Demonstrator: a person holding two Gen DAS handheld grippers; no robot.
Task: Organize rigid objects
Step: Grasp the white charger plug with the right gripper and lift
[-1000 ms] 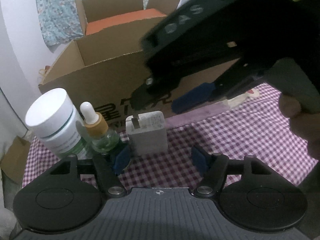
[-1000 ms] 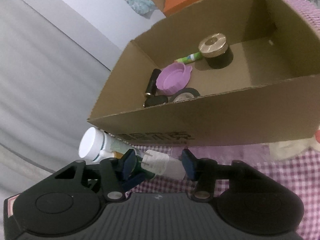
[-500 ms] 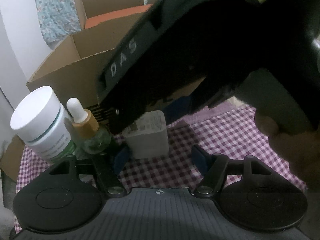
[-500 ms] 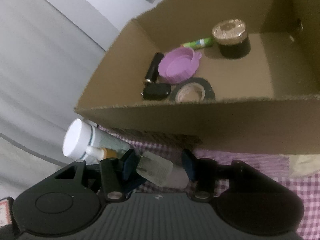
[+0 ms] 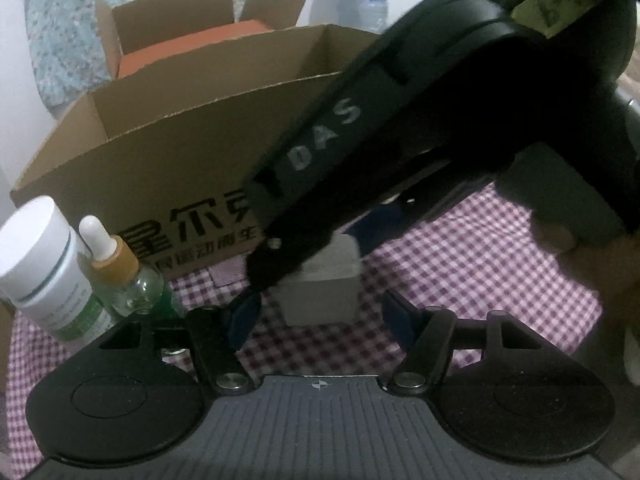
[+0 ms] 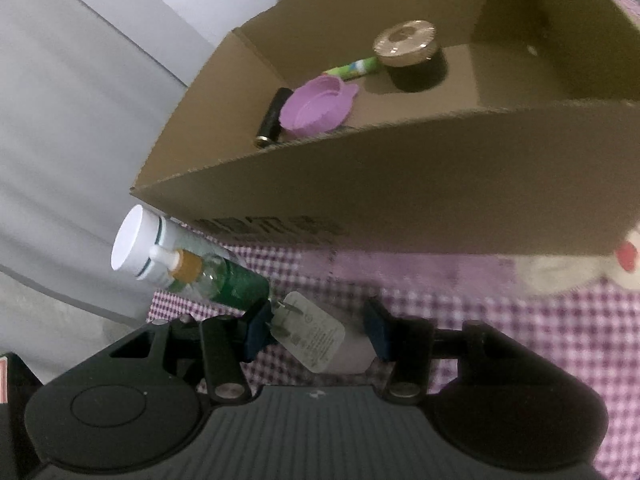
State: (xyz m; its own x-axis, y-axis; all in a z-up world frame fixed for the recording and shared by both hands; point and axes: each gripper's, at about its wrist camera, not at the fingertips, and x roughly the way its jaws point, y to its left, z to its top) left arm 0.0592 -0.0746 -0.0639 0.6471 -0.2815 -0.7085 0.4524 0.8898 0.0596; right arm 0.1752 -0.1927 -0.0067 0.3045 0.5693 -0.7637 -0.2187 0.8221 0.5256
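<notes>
A white plug charger [image 5: 320, 292] stands on the checked cloth in front of the cardboard box [image 5: 192, 160]. My right gripper [image 6: 316, 328] is open and straddles the charger [image 6: 316, 336] from above, its fingers on either side of it; in the left wrist view its black body [image 5: 360, 152] covers the charger's top. My left gripper [image 5: 320, 316] is open and empty, just in front of the charger. A white jar [image 5: 40, 264] and a glass dropper bottle [image 5: 120, 268] stand to the left of it.
The box [image 6: 400, 184] holds a purple lid [image 6: 316, 108], a black jar with a gold lid [image 6: 412, 56], a green tube [image 6: 352, 68] and a black cylinder [image 6: 272, 116]. A second box with an orange item [image 5: 180, 48] stands behind. A white wall is at the left.
My right gripper has come down over the charger until its fingers flank it. The left gripper has stayed near the charger, open.
</notes>
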